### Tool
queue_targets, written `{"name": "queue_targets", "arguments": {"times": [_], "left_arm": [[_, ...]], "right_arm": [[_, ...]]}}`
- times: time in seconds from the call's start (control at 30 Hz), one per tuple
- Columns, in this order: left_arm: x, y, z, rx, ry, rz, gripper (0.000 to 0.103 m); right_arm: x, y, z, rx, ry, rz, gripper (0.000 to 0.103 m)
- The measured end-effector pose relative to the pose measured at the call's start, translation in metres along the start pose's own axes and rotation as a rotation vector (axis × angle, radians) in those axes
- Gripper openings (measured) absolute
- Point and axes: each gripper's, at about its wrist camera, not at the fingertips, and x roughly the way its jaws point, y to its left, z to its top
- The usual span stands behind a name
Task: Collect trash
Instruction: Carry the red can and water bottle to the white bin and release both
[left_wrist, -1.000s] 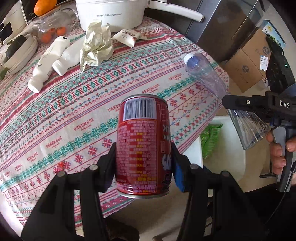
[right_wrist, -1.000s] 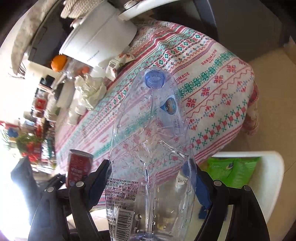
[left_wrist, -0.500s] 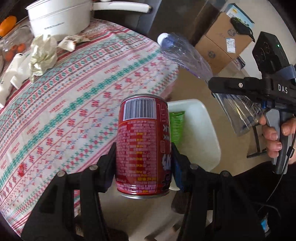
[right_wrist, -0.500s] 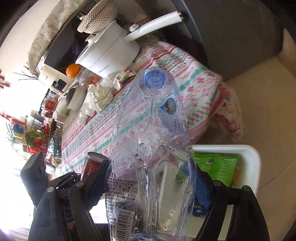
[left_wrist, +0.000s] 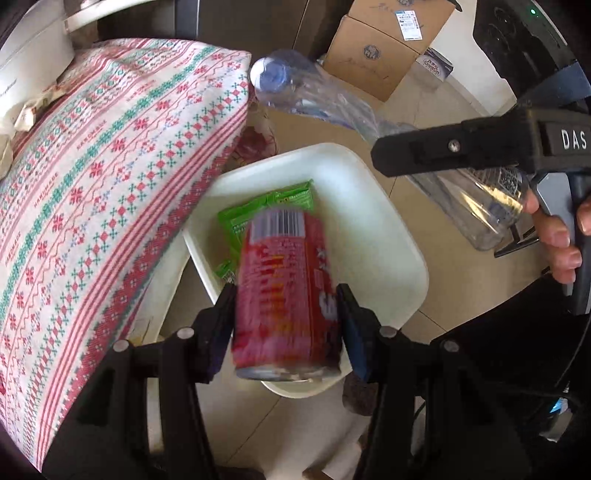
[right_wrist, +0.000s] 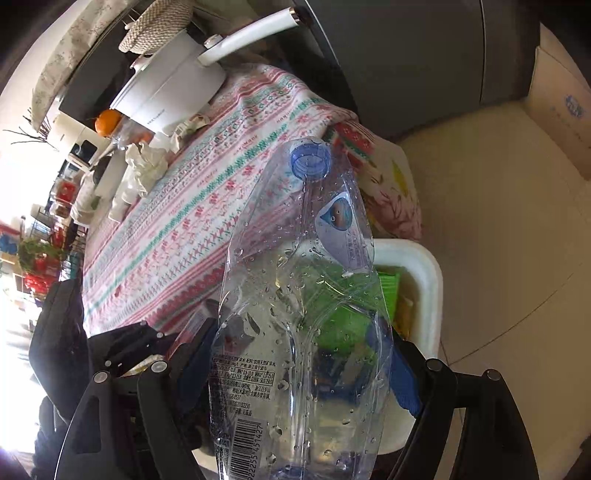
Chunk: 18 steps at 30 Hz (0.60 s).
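Left wrist view: left gripper (left_wrist: 286, 317) hangs over the white bin (left_wrist: 388, 236) on the floor beside the bench (left_wrist: 110, 155), red can (left_wrist: 286, 291) between its jaws. The jaws have just been opening; the can shows motion blur and looks tilted, with a sliver of gap at the left pad, so it is likely loose or already slipping, though whether the right pad touches it cannot be told. Green snack wrapper (left_wrist: 273, 206) already lies in the bin. Right gripper (right_wrist: 295, 373) pinches the crushed clear plastic bottle (right_wrist: 303, 295) low on its body, jaws spread wide around it, blue cap (right_wrist: 309, 160) pointing away; in the left wrist view the bottle's base end sits past the bin's far rim, over bare floor. Risks: the can sits toward the near rim, so a drop from here could clip the rim and bounce out or roll under the tablecloth's hanging edge. The bottle is long, light and wet inside; released where it is, it probably lands on the floor or bridges the rim and tips out. Both grippers crowd the same bin, so a knock between them could jar either item. More trash remains on the bench: crumpled paper (right_wrist: 146, 168).
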Motion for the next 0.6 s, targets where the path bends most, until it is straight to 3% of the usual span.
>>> {"name": "queue_targets", "arguments": {"times": [0.1, 0.6], "left_arm": [[-0.004, -0.004, 0.000, 0.009, -0.021, 0.023, 0.074], [-0.032, 0.030, -0.022, -0.042, -0.041, 0.118, 0.075]], "right_arm": [[-0.002, -0.004, -0.002, 0.000, 0.003, -0.004, 0.083], [0.017, -0.001, -0.017, -0.045, 0.067, -0.057, 0.083]]}}
